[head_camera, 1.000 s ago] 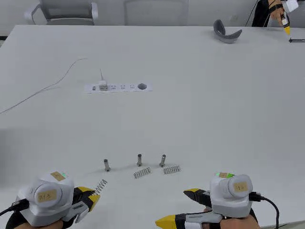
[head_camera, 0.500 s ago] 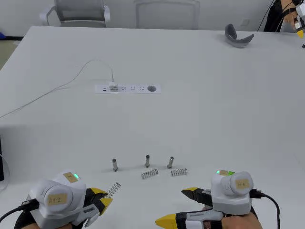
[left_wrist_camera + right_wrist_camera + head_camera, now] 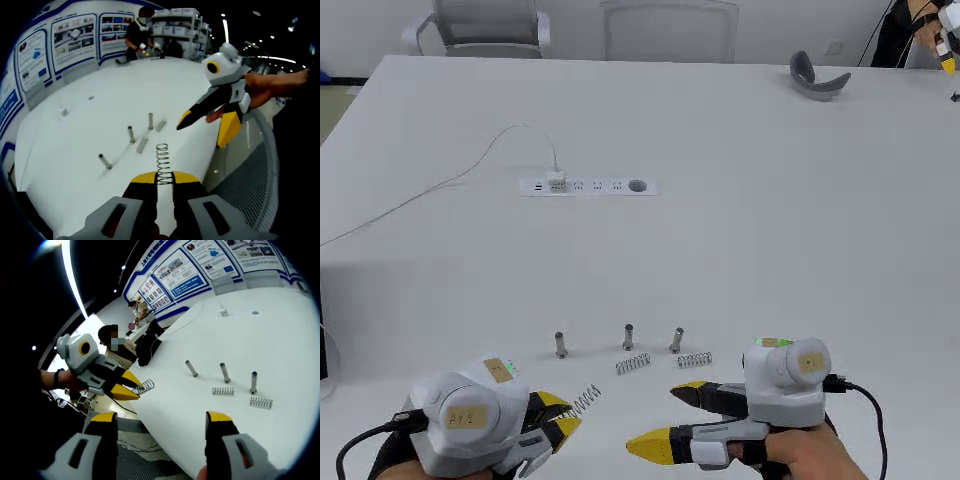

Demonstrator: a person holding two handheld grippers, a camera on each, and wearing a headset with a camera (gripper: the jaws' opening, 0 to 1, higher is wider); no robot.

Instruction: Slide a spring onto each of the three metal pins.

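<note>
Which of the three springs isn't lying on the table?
The spring clamped in the left gripper, sticking out past its tips. The other two springs lie flat on the table by the pins.

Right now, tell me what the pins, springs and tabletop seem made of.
The pins: likely steel, with a dull grey sheen. The springs: thin coiled wire, silvery, probably steel. The tabletop: smooth matte white, perhaps laminate; the look leaves it open.

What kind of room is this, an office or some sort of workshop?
Probably a lab or training room rather than a workshop: a big white table with a power strip on it, office chairs behind it, and information posters along the wall.
</note>
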